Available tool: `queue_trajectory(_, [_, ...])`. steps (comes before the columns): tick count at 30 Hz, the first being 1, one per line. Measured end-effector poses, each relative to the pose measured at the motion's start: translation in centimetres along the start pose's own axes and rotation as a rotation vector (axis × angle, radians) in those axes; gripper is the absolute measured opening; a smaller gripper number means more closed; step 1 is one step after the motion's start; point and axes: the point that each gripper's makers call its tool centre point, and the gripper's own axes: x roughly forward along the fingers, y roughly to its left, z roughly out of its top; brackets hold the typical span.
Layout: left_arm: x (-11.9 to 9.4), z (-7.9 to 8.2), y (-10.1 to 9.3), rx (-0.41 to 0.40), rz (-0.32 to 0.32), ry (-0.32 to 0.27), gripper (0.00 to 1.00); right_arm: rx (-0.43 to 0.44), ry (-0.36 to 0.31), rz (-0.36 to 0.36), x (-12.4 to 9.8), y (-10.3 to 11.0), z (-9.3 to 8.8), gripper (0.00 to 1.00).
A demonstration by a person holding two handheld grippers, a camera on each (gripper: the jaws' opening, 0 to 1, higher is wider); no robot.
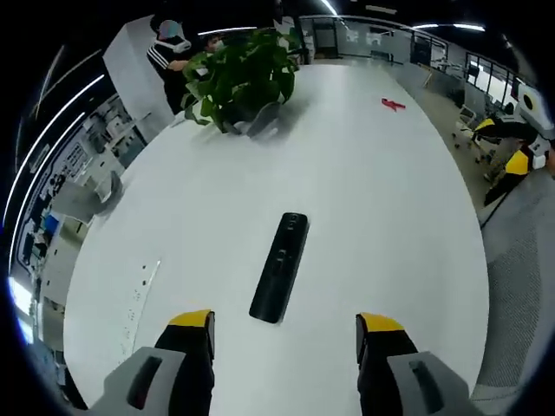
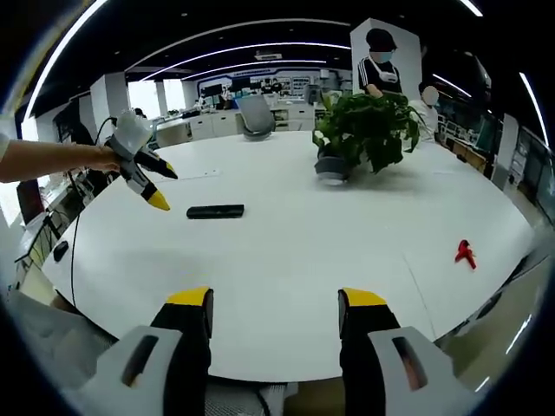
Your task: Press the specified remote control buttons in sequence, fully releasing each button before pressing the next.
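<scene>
A black remote control [image 1: 280,266] lies flat on the white table [image 1: 373,199], its buttons facing up. My left gripper [image 1: 286,334] hovers just short of its near end, jaws wide apart and holding nothing. In the right gripper view the same remote control [image 2: 215,211] lies far off at the left of the table [image 2: 286,251], and the left gripper [image 2: 154,185] hangs above and to the left of it, held by a person's hand. My right gripper [image 2: 273,310] stands open over the near table edge, far from the remote.
A potted green plant [image 1: 243,78] stands at the table's far side, also plant [image 2: 364,130]. A small red object [image 1: 392,105] lies on the table, red object [image 2: 466,252]. Two people stand behind the plant. A flat panel [image 1: 139,295] sits in the table surface. Office desks surround.
</scene>
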Motion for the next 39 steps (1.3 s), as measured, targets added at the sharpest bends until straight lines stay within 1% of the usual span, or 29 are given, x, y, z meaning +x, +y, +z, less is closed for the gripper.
queue_trajectory(3, [0.9,0.0,0.0,-0.004,-0.049,0.021,0.68,0.0,0.007,-0.002,0.1,0.0,-0.1,0.6])
queue_trajectory(5, [1.6,-0.1,0.2,-0.017,-0.064,0.028,0.68,-0.003,0.013,-0.002,0.1,0.0,-0.2,0.6])
queue_trajectory(9, [3.1,-0.6,0.9,-0.029,-0.074,0.047,0.66,-0.01,0.022,-0.009,0.2,-0.1,-0.3,0.6])
queue_trajectory(14, [4.5,-1.3,0.8,-0.016,-0.089,0.082,0.63,-0.009,0.033,-0.015,0.3,-0.2,-0.5,0.6])
queue_trajectory(17, [5.2,-1.3,0.7,-0.006,-0.102,0.094,0.62,-0.016,0.045,-0.013,0.4,-0.2,-0.7,0.6])
queue_trajectory(21, [6.4,-1.3,1.0,0.016,-0.111,0.11,0.58,-0.02,0.053,-0.013,0.4,-0.1,-0.8,0.59])
queue_trajectory(24, [7.0,-1.5,0.9,-0.001,-0.133,0.122,0.54,-0.016,0.057,-0.018,0.4,-0.3,-0.9,0.59])
queue_trajectory(27, [7.8,-2.0,0.9,0.005,-0.14,0.152,0.51,-0.01,0.062,-0.022,0.4,-0.4,-1.0,0.59])
queue_trajectory(31, [8.5,-2.7,0.8,0.004,-0.148,0.181,0.48,-0.015,0.07,-0.021,0.5,-0.3,-1.1,0.58])
queue_trajectory(32, [8.4,-2.4,0.5,-0.013,-0.165,0.166,0.47,-0.018,0.071,-0.02,0.5,-0.3,-1.1,0.58])
queue_trajectory(33, [8.5,-2.3,0.8,-0.026,-0.149,0.166,0.45,-0.022,0.073,-0.019,0.5,-0.2,-1.2,0.58])
queue_trajectory(36, [8.4,-2.4,1.1,-0.001,-0.153,0.17,0.4,-0.024,0.08,-0.018,0.6,-0.2,-1.3,0.58])
queue_trajectory(39, [8.3,-2.4,1.0,0.01,-0.159,0.176,0.39,-0.027,0.083,-0.018,0.6,-0.2,-1.3,0.57])
